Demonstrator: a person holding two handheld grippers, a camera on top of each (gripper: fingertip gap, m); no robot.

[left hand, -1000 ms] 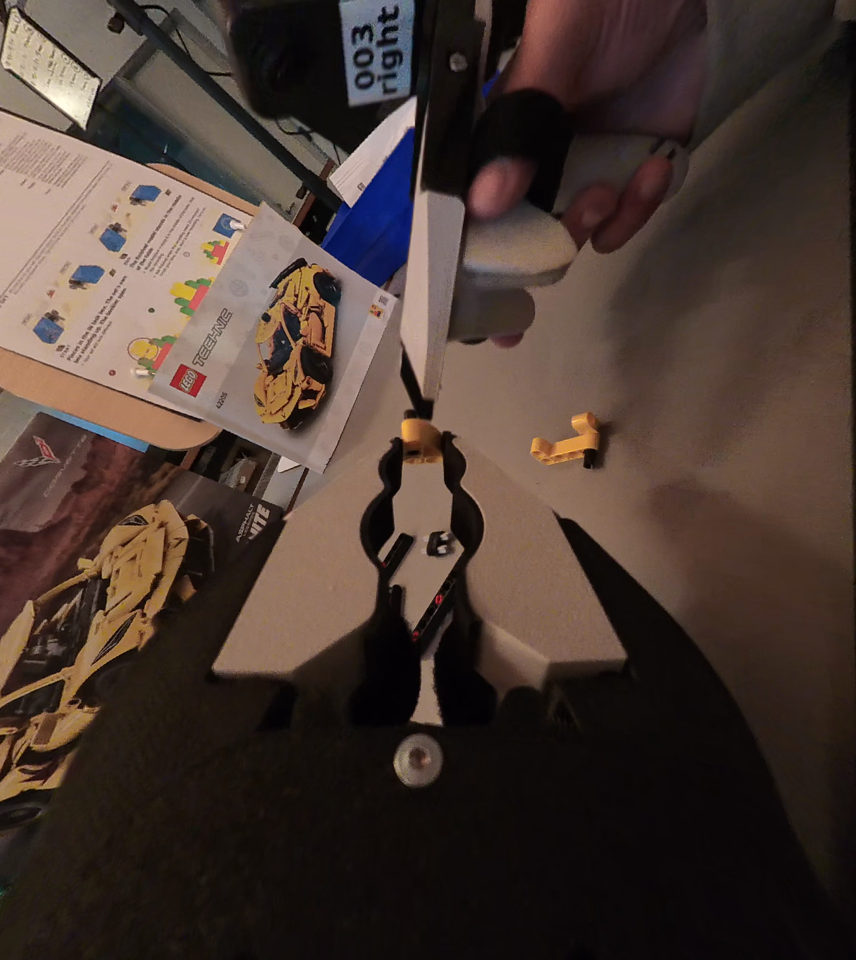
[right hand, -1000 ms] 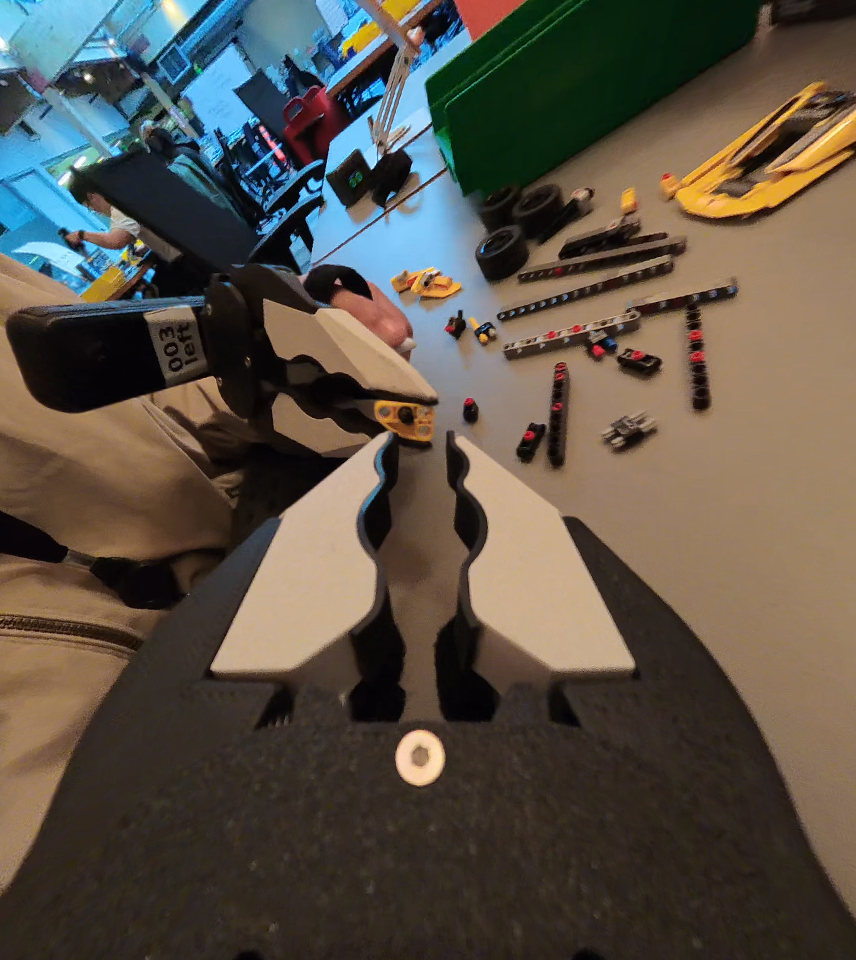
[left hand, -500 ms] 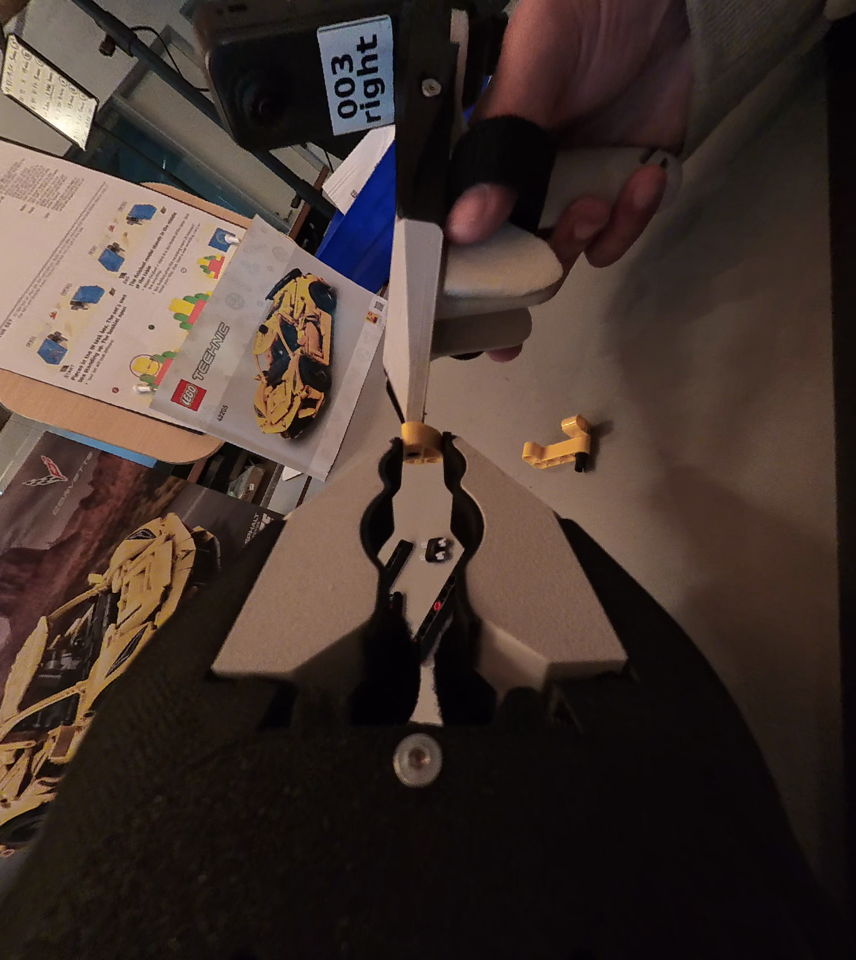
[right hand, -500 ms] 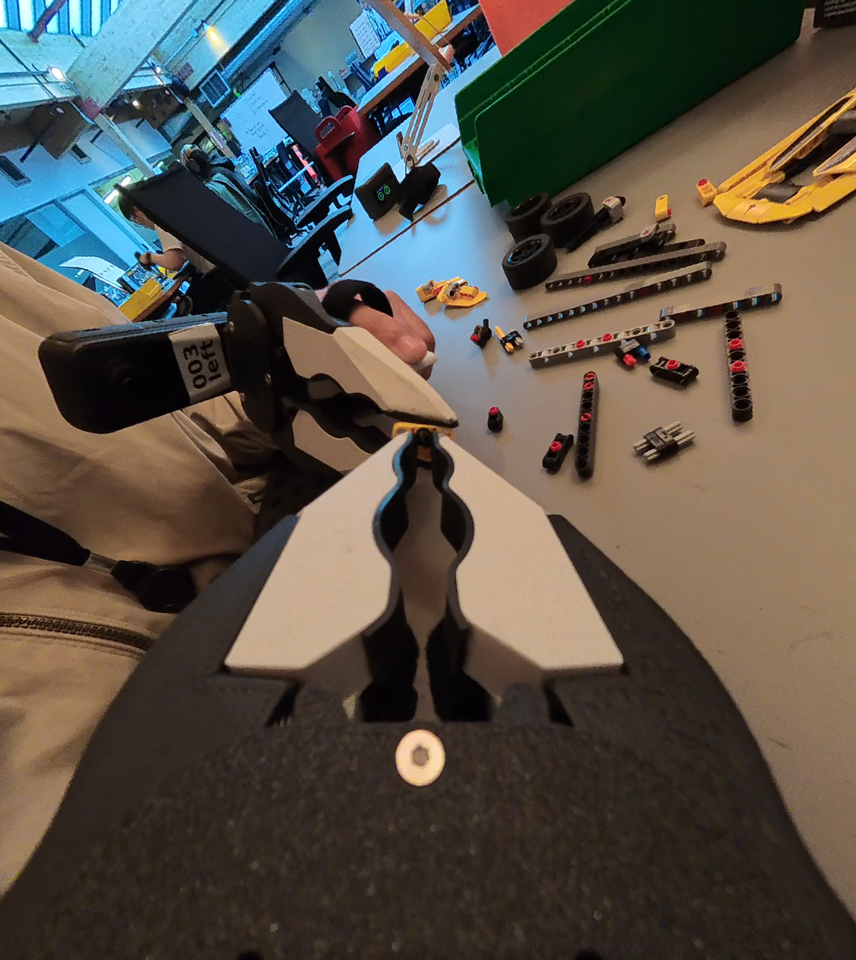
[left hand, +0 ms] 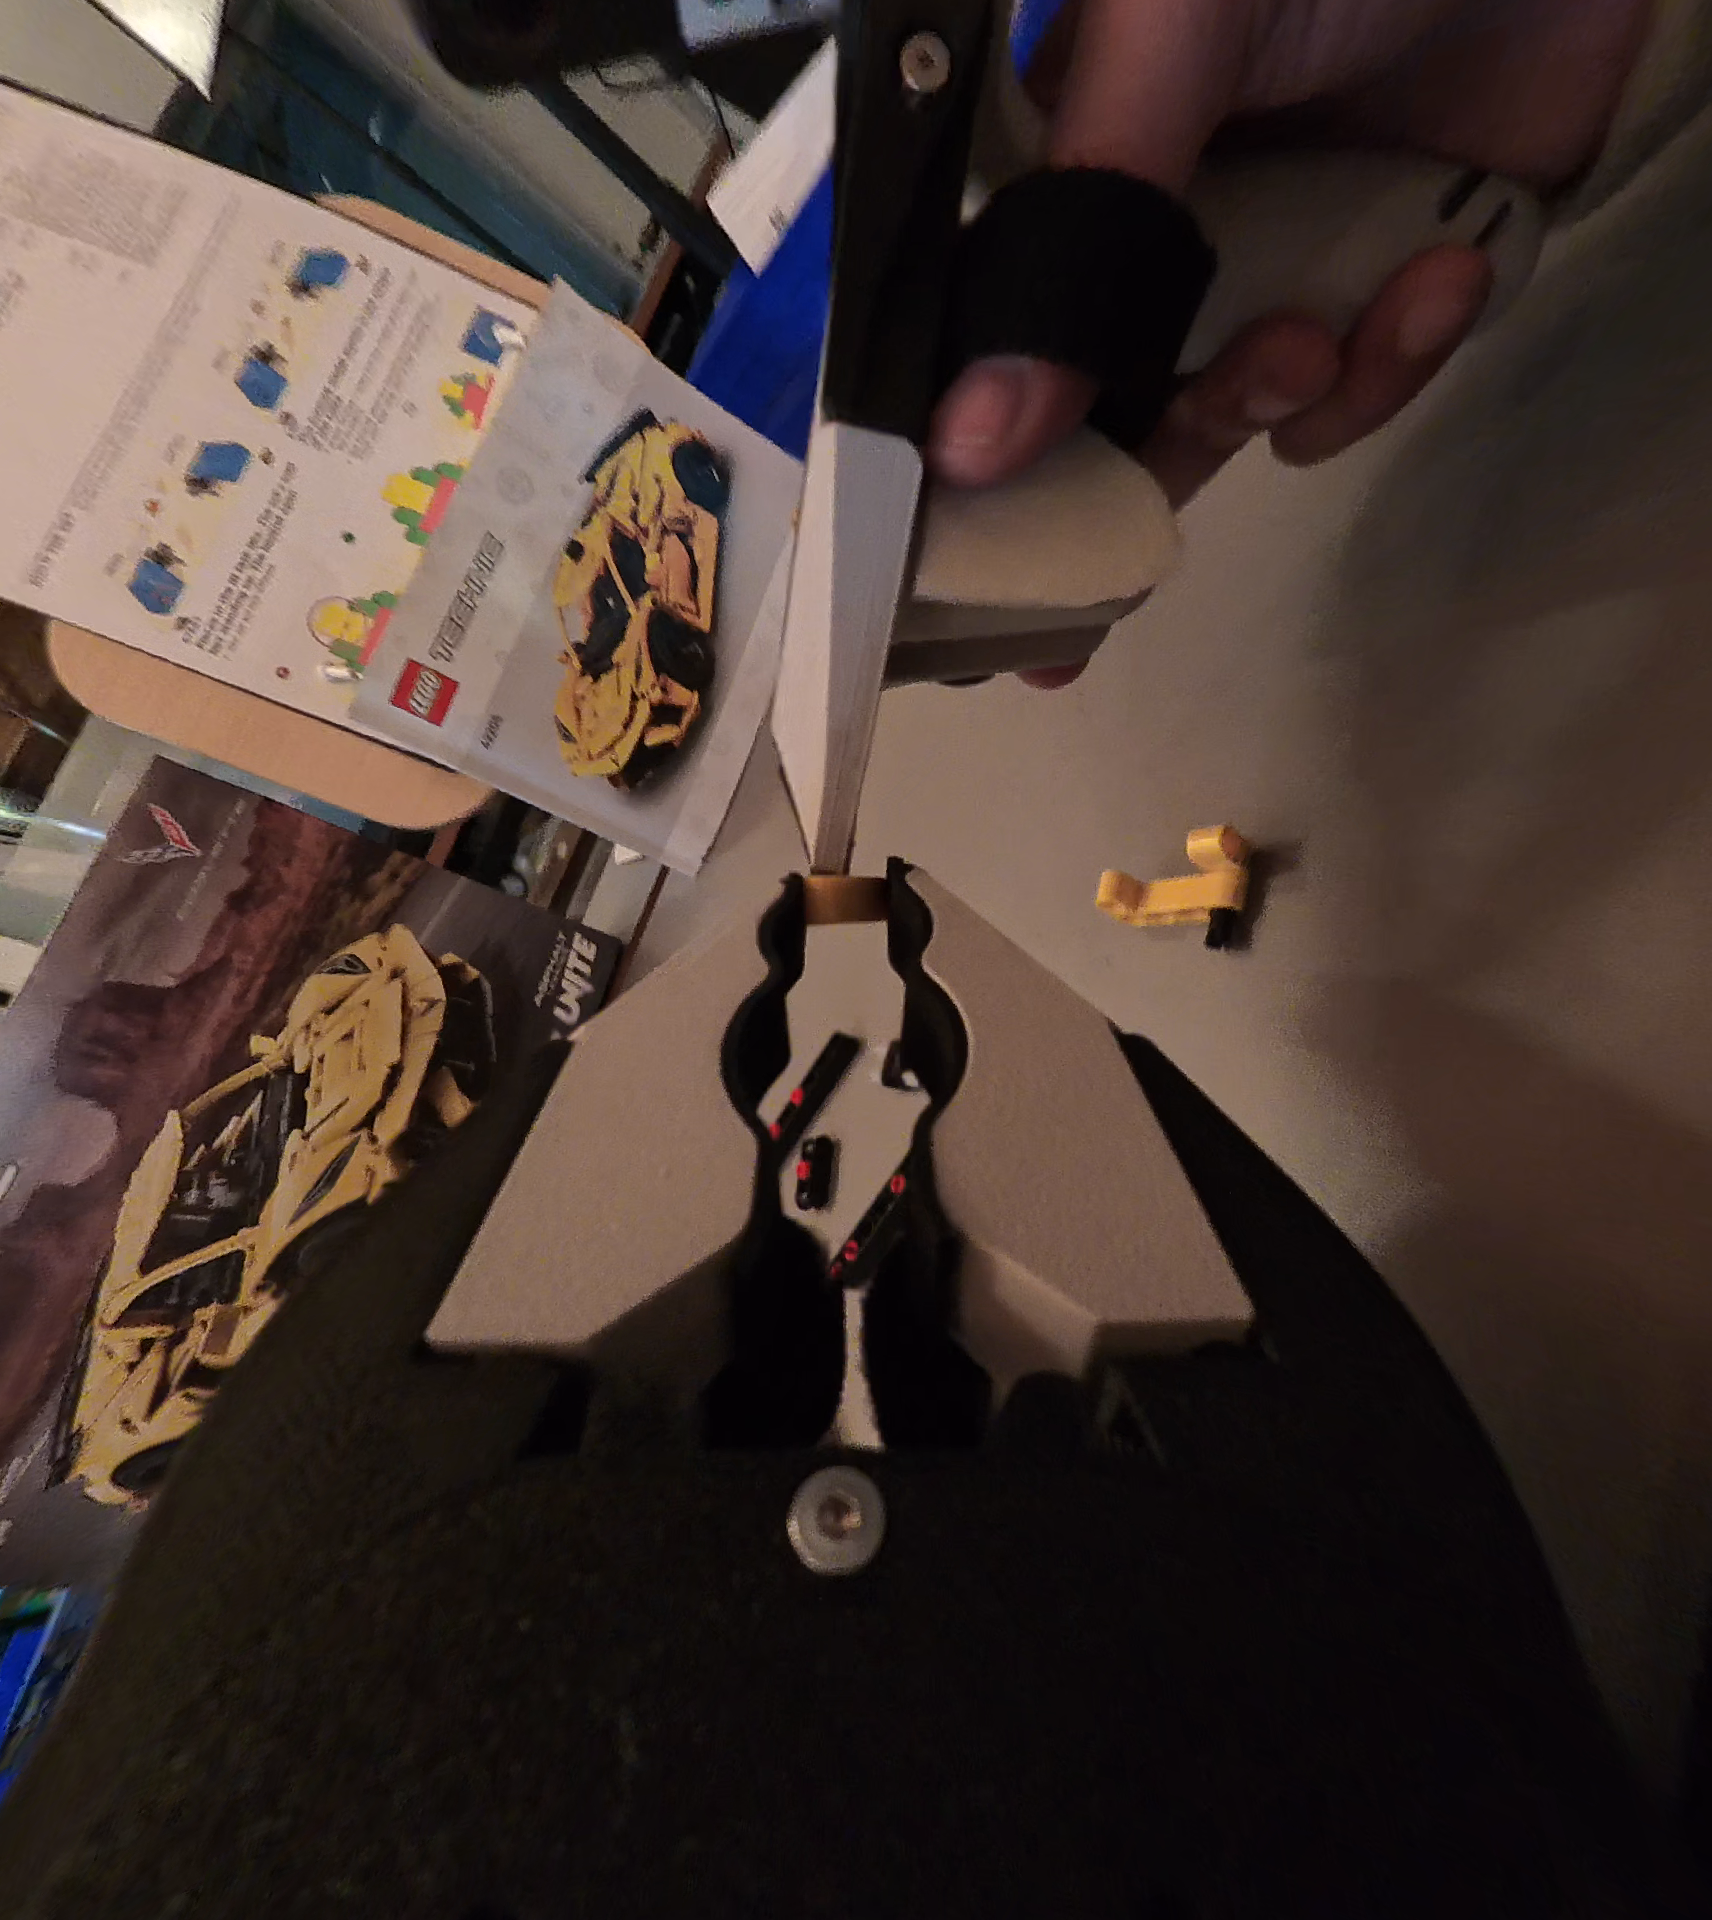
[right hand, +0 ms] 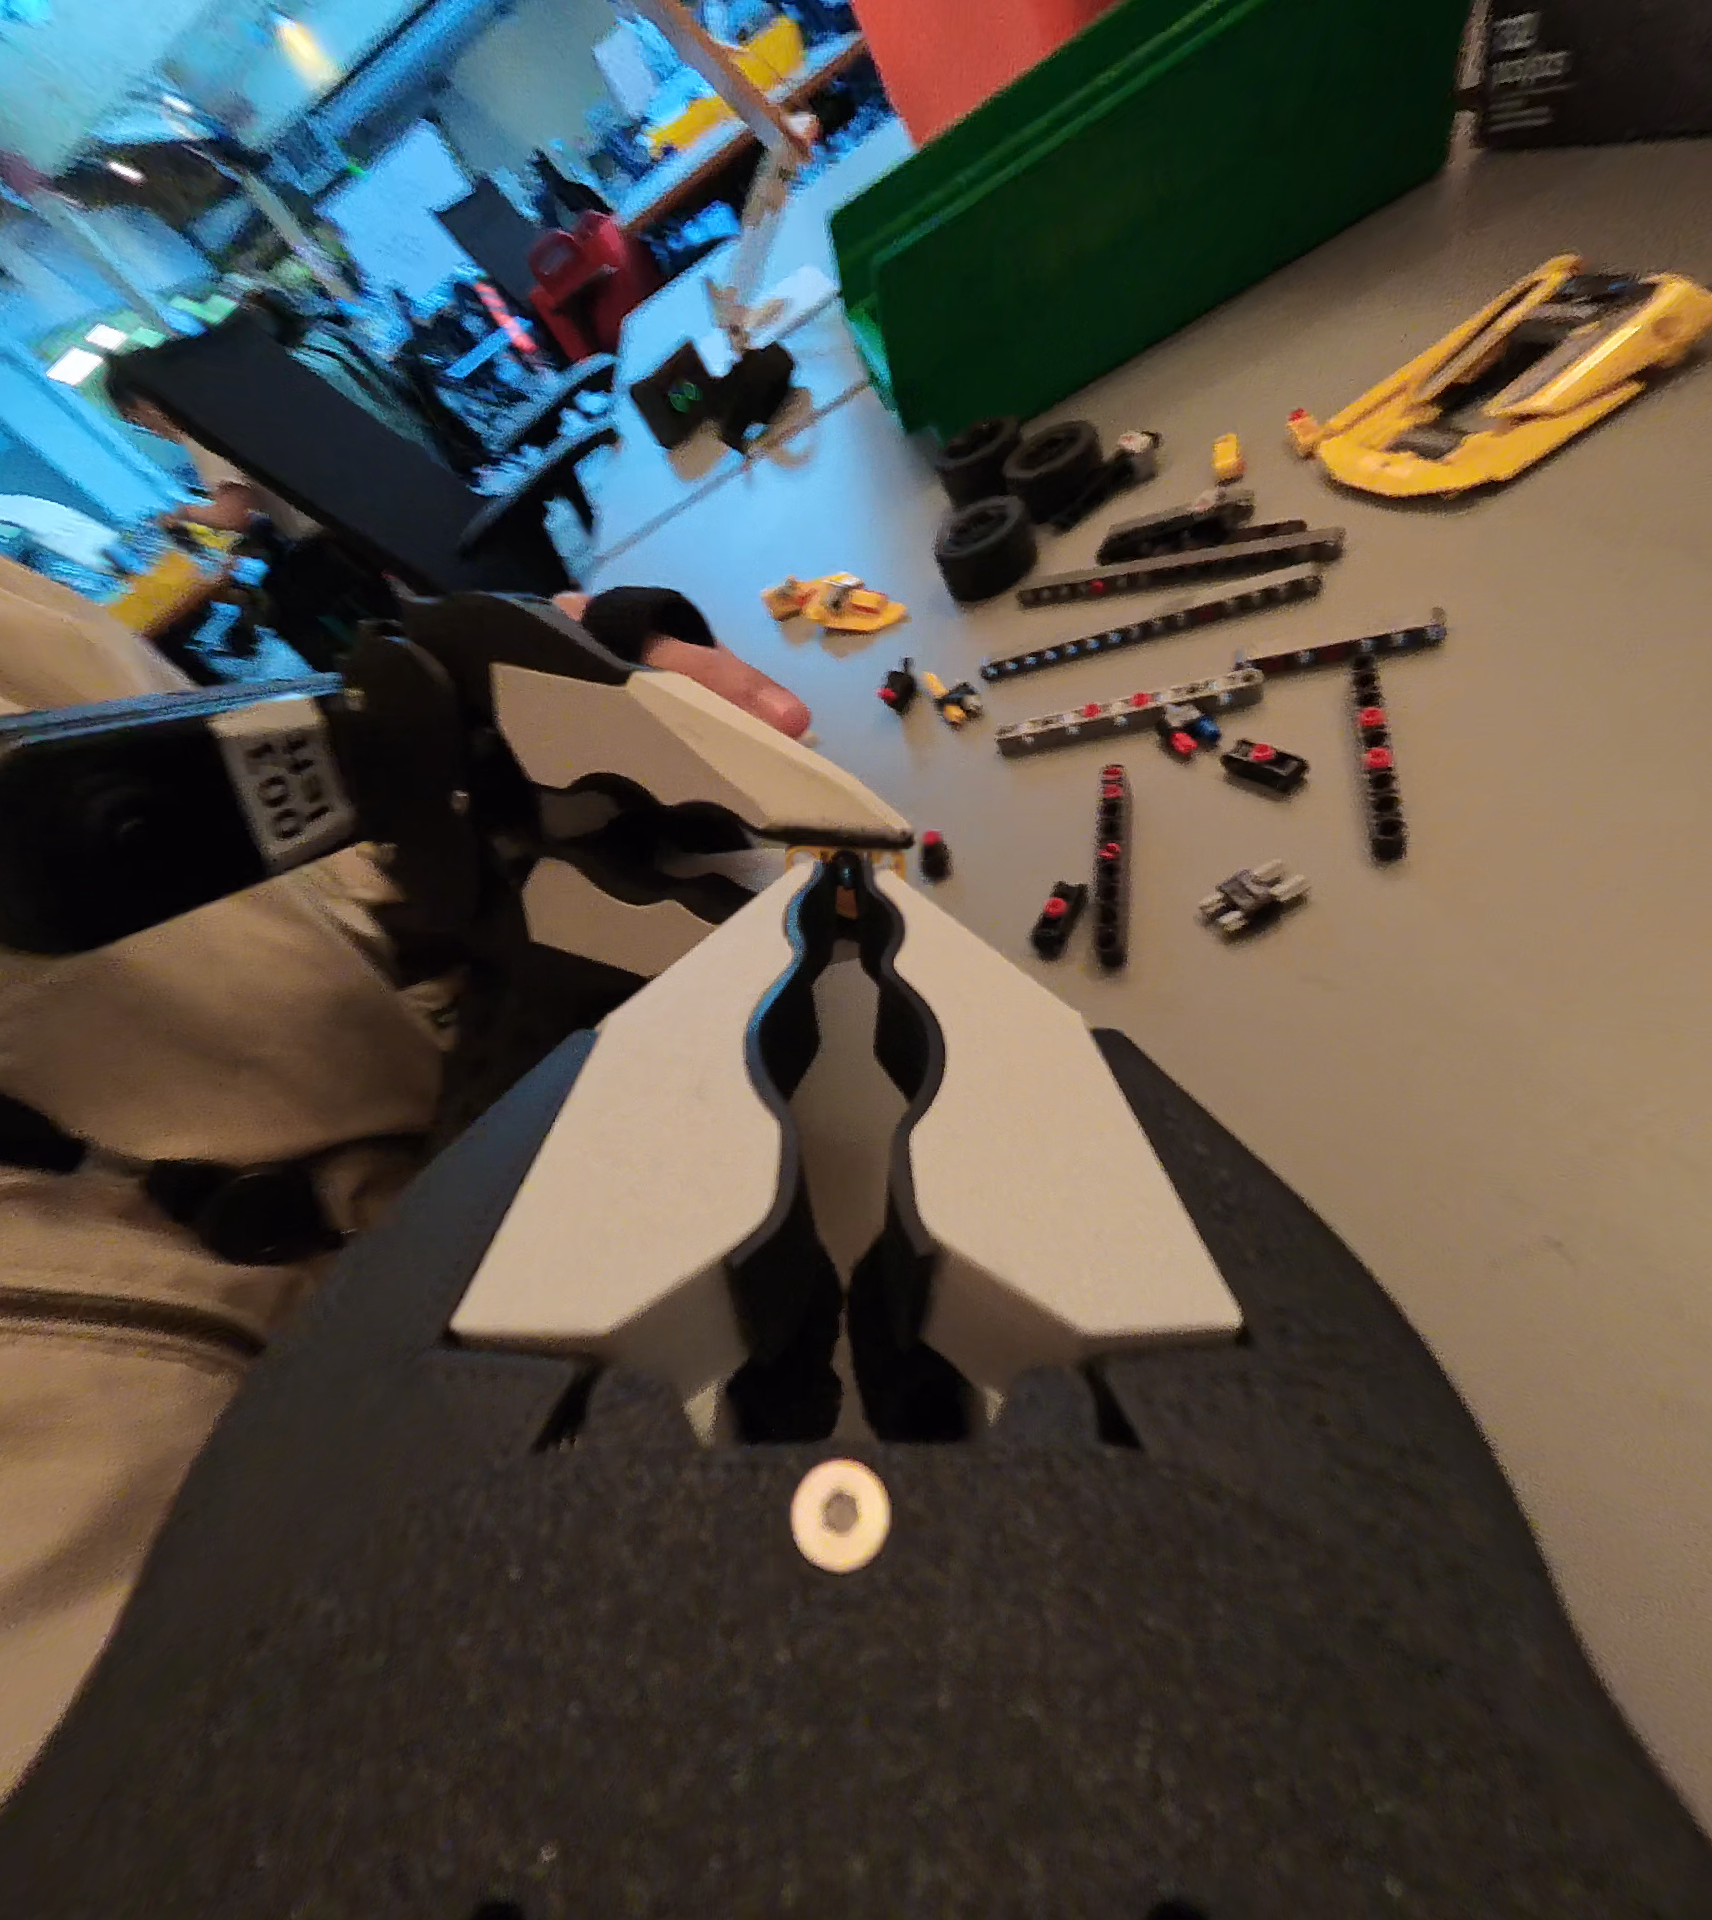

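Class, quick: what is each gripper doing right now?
Left gripper: shut on small yellow piece.
Right gripper: shut on the same yellow piece's black pin.

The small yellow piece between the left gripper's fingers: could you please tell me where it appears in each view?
Left wrist view: the small yellow piece sits just above centre, pinched at the left gripper tips.
Right wrist view: only a sliver of it shows, upper centre, where the right gripper closes on it from the other side.
Shared landmark: the short black beam with red pins on the table.
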